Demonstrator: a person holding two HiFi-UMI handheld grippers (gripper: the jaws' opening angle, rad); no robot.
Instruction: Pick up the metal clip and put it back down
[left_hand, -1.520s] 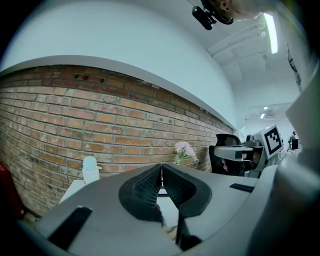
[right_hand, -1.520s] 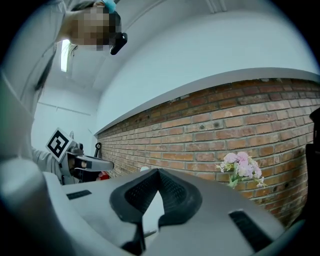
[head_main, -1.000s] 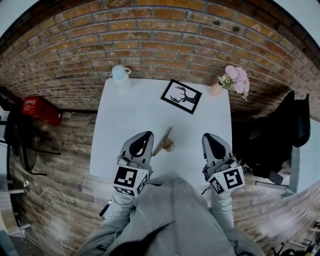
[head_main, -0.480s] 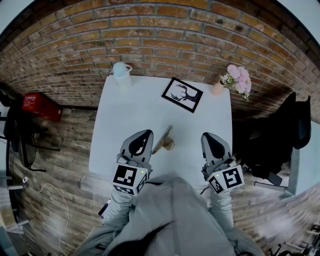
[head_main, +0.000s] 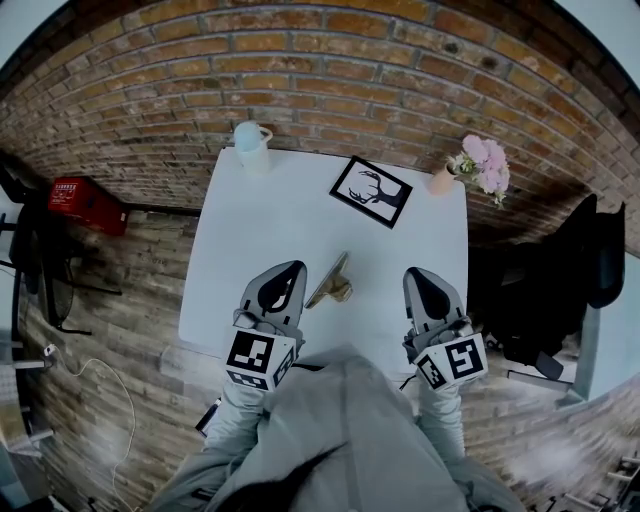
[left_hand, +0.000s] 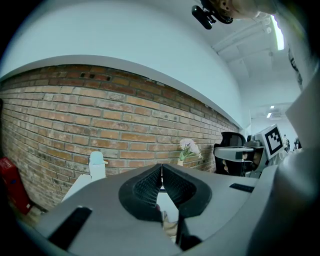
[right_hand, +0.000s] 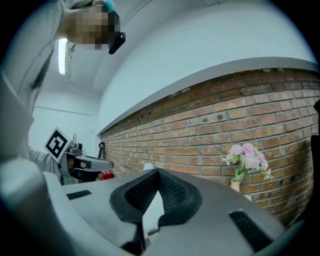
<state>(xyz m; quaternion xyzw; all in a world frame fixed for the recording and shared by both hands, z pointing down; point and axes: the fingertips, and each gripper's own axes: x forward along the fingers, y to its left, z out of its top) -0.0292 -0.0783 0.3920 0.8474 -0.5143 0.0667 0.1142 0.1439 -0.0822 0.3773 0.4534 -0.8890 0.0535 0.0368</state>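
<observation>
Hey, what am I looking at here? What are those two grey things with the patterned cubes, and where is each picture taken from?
There is no robot here. A person holds a two-jaw gripper in each hand: the left gripper and the right gripper. The cubes with square markers are part of those grippers.

The head view comes from a camera on the person's head, looking steeply down. The other two pictures come from cameras riding on each gripper, looking along its jaws toward the brick wall.

On the white table lies a metal clip, close to the left gripper's tip. Along the far edge stand a mug, a framed deer picture and a vase of pink flowers.

Both grippers have their jaws closed together and hold nothing.
</observation>
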